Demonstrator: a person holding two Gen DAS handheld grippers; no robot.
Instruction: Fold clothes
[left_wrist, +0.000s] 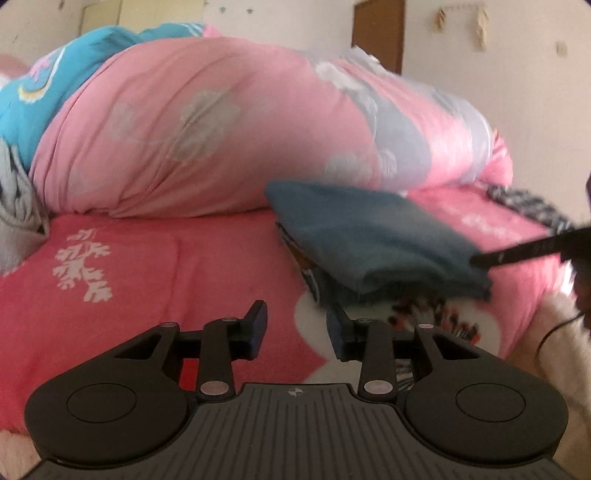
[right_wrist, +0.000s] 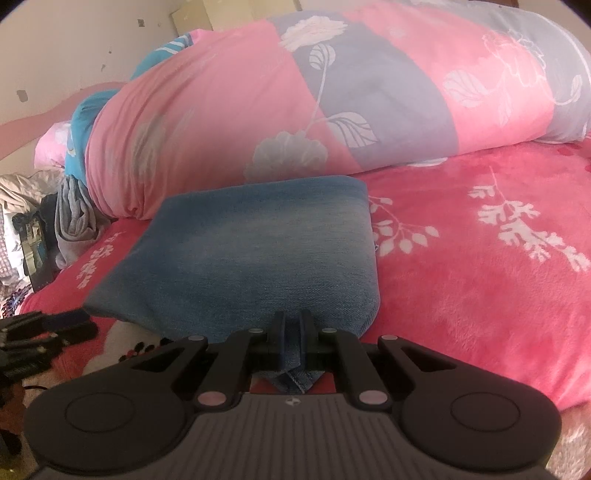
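Observation:
Folded blue jeans (right_wrist: 251, 251) lie on the pink bedspread (right_wrist: 480, 295), just in front of the rolled quilt. My right gripper (right_wrist: 293, 326) is shut on the near edge of the jeans, and a pinch of denim hangs out beneath the fingers. In the left wrist view the jeans (left_wrist: 369, 236) sit to the right, ahead of my left gripper (left_wrist: 299, 325). That gripper hovers over the bedspread (left_wrist: 166, 280), open, with nothing between its fingers. The right gripper (left_wrist: 532, 249) shows as a dark bar on the jeans' right end. The left gripper (right_wrist: 40, 332) appears at the left edge of the right wrist view.
A big rolled pink and grey floral quilt (right_wrist: 332, 92) fills the back of the bed, with a blue one (left_wrist: 55, 85) behind it. A patterned cloth (left_wrist: 424, 310) lies under the jeans. A grey garment (right_wrist: 74, 221) and clutter sit left. A white sleeve (left_wrist: 554, 343) is at right.

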